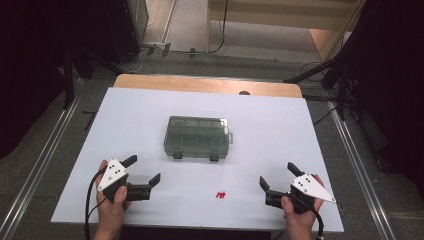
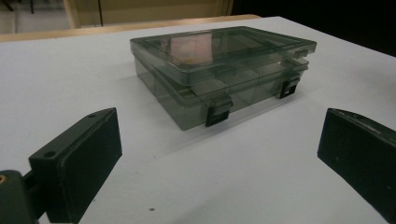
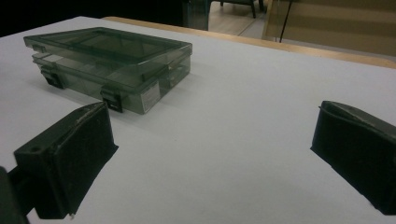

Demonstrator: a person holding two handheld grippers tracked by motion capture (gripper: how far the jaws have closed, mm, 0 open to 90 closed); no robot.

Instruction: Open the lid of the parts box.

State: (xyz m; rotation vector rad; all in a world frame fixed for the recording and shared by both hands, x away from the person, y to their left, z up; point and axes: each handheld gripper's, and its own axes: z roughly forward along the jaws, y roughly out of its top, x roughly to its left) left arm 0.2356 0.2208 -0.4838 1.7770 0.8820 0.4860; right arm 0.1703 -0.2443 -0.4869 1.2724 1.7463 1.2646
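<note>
One closed compartment box [image 1: 197, 137], contents unclear

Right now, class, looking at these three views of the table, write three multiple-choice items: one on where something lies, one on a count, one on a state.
1. Where do the small red pieces lie?
A. Inside the compartment box
B. On the white tabletop between the two grippers, nearer the person than the box
C. On the floor left of the table

2. How many black latches show on the near front edge of the smoky clear plastic compartment box?
A. Two
B. Four
C. None

3. How do the left gripper and right gripper stand?
A. Both clamped on the box
B. Left open, right shut
C. Both open, holding nothing

Answers: 1 B, the high view shows them on the bare white tabletop. 2 A, two latches hang from its front edge. 3 C, each gripper view shows wide-apart jaws with only tabletop between.
</note>
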